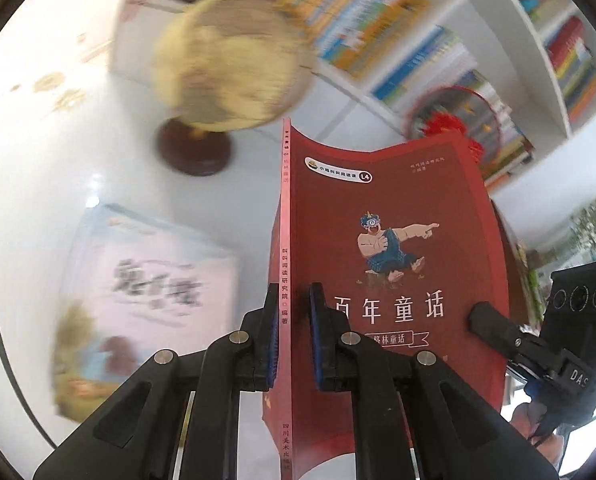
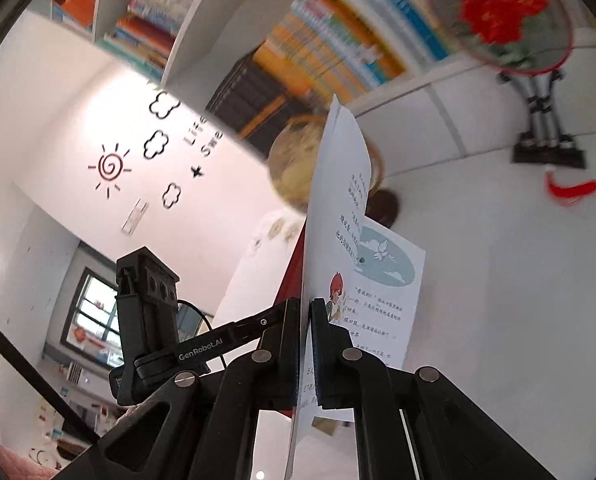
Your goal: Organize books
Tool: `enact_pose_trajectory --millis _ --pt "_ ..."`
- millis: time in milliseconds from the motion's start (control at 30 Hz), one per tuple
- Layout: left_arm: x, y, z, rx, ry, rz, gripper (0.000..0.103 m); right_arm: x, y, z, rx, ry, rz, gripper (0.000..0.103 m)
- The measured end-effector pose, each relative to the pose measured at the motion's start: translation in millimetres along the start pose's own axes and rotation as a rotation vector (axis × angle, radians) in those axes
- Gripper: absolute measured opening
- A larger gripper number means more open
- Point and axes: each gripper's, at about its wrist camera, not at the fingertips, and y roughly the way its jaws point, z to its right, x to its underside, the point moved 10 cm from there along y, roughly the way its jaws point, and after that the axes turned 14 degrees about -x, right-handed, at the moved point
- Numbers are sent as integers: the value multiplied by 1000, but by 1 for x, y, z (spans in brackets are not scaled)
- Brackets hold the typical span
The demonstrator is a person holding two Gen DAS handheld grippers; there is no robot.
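White shelving (image 1: 478, 12) at the far side is already packed with books. One red book (image 1: 386, 240) is held above the tabletop (image 1: 37, 184), both jaws pinching it; a pale book (image 1: 145, 288) lies unshelved.

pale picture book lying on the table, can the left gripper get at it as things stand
Probably not yet: the left gripper is shut on the red book, so its jaws are occupied. The pale picture book itself lies uncovered.
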Motion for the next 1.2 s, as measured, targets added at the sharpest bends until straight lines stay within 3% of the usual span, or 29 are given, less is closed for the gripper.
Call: enact_pose_trajectory --millis 200,367,667,1200 --pt "16 12 -76 -41 -77 -59 9 36 78 10 -3 77 -95 6" --pt "23 21 -106 -57 -94 -80 9 57 117 18 18 107 -149 6" --pt "29 38 -138 -91 -129 -107 9 74 155 57 81 182 -195 6" --pt "36 50 -154 -109 -142 -129 11 94 168 70 123 235 -234 6"
